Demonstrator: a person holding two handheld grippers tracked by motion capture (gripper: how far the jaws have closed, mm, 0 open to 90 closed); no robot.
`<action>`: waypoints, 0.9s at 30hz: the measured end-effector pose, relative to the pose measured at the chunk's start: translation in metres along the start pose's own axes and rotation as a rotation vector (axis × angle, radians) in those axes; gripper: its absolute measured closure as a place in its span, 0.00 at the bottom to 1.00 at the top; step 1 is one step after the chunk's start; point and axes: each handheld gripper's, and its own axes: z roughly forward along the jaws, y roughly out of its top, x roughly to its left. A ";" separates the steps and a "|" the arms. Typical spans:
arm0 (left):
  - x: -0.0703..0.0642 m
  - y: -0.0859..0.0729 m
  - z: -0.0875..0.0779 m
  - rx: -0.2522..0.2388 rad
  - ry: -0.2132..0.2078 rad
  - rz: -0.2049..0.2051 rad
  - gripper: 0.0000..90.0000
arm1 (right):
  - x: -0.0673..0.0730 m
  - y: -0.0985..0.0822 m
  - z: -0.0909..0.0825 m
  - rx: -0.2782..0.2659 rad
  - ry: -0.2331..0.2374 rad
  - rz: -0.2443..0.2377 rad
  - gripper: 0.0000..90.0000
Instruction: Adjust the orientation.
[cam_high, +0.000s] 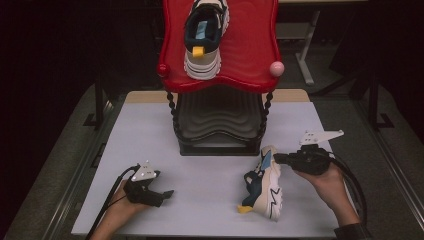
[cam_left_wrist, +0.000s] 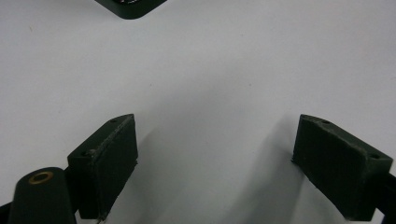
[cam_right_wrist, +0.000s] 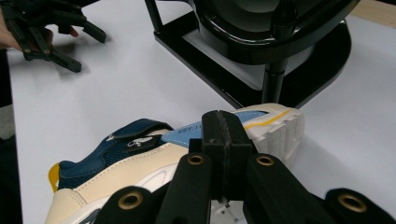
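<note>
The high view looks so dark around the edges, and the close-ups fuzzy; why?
High view: light falls on the white table and red shelf; the surroundings sit near black. Left gripper view: soft shadows under the open left claw. Right gripper view: the right claw is slightly blurred.

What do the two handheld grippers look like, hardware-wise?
Both the left gripper and right gripper are black linkage frames with brass-coloured pivot bushings, blocky black jaw pads, a grey three-cornered plate on top and a black trailing cable. A dark cuff shows at the right wrist.

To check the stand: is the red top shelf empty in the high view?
No, one shoe sits on the red shelf, its heel toward the camera.
</note>
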 end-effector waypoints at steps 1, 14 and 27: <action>0.000 0.000 0.000 0.001 0.000 0.001 0.15 | 0.000 0.000 -0.001 0.003 -0.005 -0.008 1.00; 0.000 0.000 0.000 0.001 0.000 0.003 0.15 | -0.013 -0.021 -0.028 -0.021 -0.049 0.041 1.00; 0.000 0.000 0.000 0.001 0.001 0.003 0.15 | -0.034 -0.055 -0.049 0.006 -0.101 0.107 1.00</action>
